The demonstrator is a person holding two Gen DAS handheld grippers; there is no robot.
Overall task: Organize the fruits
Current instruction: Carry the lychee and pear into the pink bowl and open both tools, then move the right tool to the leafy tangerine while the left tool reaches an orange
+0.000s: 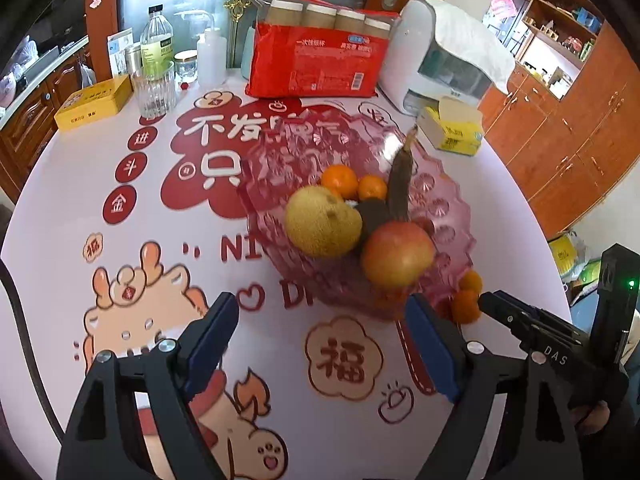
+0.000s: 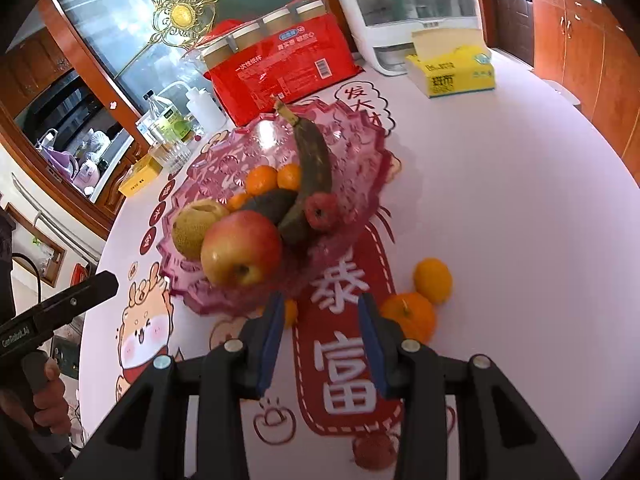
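Note:
A pink glass fruit bowl (image 1: 448, 216) (image 2: 360, 168) holds an apple (image 1: 396, 254) (image 2: 240, 248), a pear (image 1: 320, 226) (image 2: 192, 228), small oranges (image 1: 340, 180) (image 2: 262, 179), a dark banana (image 1: 400, 176) (image 2: 314, 168), a dark fruit and a small red fruit (image 2: 321, 211). Two oranges (image 2: 410, 314) (image 2: 433, 280) lie on the table right of the bowl, one small orange (image 2: 289, 313) by its rim, and a red fruit (image 2: 374, 450) lies near me. My left gripper (image 1: 320, 316) is open and empty before the bowl. My right gripper (image 2: 320, 308) is open and empty.
On the patterned round table (image 1: 60, 200): a red pack of paper cups (image 1: 316, 60) (image 2: 276, 68), a yellow tissue box (image 1: 454, 128) (image 2: 452, 72), a white appliance (image 1: 432, 52), bottles (image 1: 156, 44), a glass (image 1: 154, 92), a yellow tin (image 1: 94, 102). Wooden cabinets stand at the right.

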